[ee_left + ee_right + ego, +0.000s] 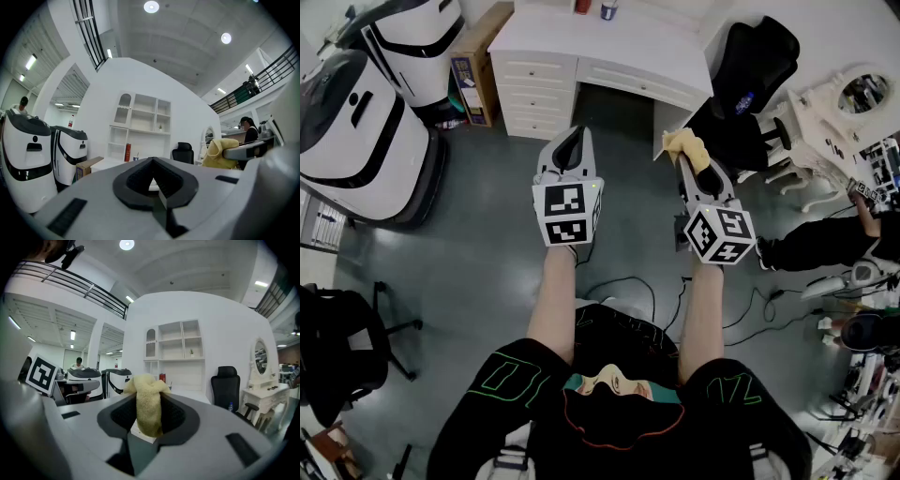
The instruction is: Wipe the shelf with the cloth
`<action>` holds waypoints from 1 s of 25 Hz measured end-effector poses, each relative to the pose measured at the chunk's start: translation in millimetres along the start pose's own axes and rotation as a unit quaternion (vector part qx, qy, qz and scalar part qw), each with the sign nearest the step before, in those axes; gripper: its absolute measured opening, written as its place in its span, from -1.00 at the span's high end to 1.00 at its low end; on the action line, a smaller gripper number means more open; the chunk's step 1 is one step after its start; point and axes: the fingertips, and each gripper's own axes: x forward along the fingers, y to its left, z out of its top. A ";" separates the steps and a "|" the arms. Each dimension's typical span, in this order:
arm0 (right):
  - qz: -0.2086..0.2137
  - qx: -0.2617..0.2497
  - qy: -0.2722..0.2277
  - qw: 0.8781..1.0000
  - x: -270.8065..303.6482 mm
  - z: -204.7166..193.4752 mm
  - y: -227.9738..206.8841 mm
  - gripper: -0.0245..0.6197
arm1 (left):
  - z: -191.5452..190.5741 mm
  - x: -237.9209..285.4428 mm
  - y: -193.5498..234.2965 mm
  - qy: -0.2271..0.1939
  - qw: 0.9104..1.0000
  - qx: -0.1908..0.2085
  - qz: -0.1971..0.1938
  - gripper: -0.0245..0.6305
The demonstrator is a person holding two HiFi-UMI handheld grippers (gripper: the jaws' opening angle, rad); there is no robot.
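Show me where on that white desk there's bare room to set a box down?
The desk is bare from the cup rightward to the chair, and also left of the can. The vanity at far right is crowded with small things.

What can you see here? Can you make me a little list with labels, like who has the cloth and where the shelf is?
Cloth: yellow cloth, pinched in the right gripper, poking up above its jaws
Left gripper: jaws together, nothing in them
Shelf: white shelf on the wall above the white desk, ahead of both grippers
Wiping: not yet begun; the cloth is well away from the shelf
Nearby: black chair to the right of the desk
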 end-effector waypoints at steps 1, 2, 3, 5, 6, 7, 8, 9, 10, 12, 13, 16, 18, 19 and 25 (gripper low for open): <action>0.000 0.000 0.001 1.000 0.5 -1.2 0.8 0.53 | -0.9 -0.2 1.3 0.001 1.000 0.000 0.000 0.93; 0.000 -0.001 0.001 1.000 1.0 -2.1 1.7 0.53 | -1.6 -0.5 2.2 0.003 1.000 0.001 0.000 0.93; 0.001 -0.002 0.002 1.000 1.5 -2.7 2.9 0.53 | -1.9 -0.9 2.5 0.004 1.000 0.001 0.000 0.93; 0.005 -0.003 -0.001 1.000 3.1 -2.3 6.4 0.53 | -1.5 -1.0 2.6 0.005 1.000 0.003 -0.003 0.93; 0.006 -0.002 -0.004 1.000 4.2 -1.3 8.3 0.53 | -1.0 -0.3 3.6 0.005 1.000 0.004 -0.003 0.93; 0.006 0.003 -0.010 1.000 5.3 -0.1 10.1 0.53 | -0.3 0.7 5.9 0.003 1.000 0.005 -0.003 0.93; 0.004 0.009 -0.014 1.000 6.4 0.9 11.6 0.53 | 0.5 1.5 9.9 0.001 1.000 0.004 -0.002 0.93; 0.002 0.014 -0.016 1.000 7.9 1.5 12.7 0.53 | 2.0 1.6 15.1 -0.001 1.000 0.002 0.002 0.93; 0.000 0.015 -0.016 1.000 9.6 2.3 13.1 0.53 | 4.7 1.1 20.5 -0.003 1.000 0.001 0.007 0.93; -0.005 0.013 -0.015 1.000 12.7 5.0 11.8 0.53 | 11.8 -0.3 27.2 -0.009 1.000 0.004 0.014 0.93; -0.008 0.013 -0.016 1.000 13.6 6.7 10.7 0.53 | 14.4 -0.6 28.3 -0.011 1.000 0.006 0.015 0.93; -0.010 0.012 -0.018 1.000 16.0 9.2 13.8 0.53 | 16.5 -0.6 31.7 -0.014 1.000 0.009 0.013 0.93; -0.008 0.006 -0.015 1.000 17.2 8.7 18.4 0.53 | 16.5 -0.4 34.5 -0.014 1.000 0.007 0.012 0.93; -0.009 0.004 -0.013 1.000 17.4 8.5 18.8 0.53 | 16.6 0.3 34.7 -0.014 1.000 0.006 0.010 0.93; -0.035 0.002 0.000 0.999 17.9 6.8 6.1 0.53 | 14.0 7.4 32.4 -0.013 1.000 0.000 -0.004 0.93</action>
